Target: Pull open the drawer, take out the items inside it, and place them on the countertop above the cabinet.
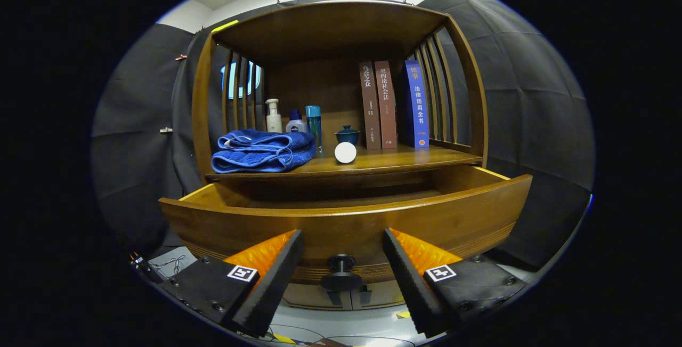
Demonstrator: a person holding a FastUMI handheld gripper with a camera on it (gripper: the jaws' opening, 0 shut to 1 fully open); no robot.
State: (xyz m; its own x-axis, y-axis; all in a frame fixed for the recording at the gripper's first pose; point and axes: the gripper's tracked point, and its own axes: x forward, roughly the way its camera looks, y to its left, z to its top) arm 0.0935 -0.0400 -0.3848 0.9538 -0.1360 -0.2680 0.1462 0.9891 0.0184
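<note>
The wooden drawer stands pulled out toward me, its curved front just beyond my fingers. Its dark round knob sits between the fingertips with a gap on each side. My gripper is open and holds nothing. The drawer's inside is mostly hidden behind its front; only bare wooden walls show. On the countertop above the drawer lie a folded blue towel and a small white round object.
At the back of the countertop stand a white pump bottle, a small blue-capped bottle, a teal tumbler, a dark blue lidded cup and three upright books. Slatted wooden sides enclose the shelf. Cables lie on the floor below.
</note>
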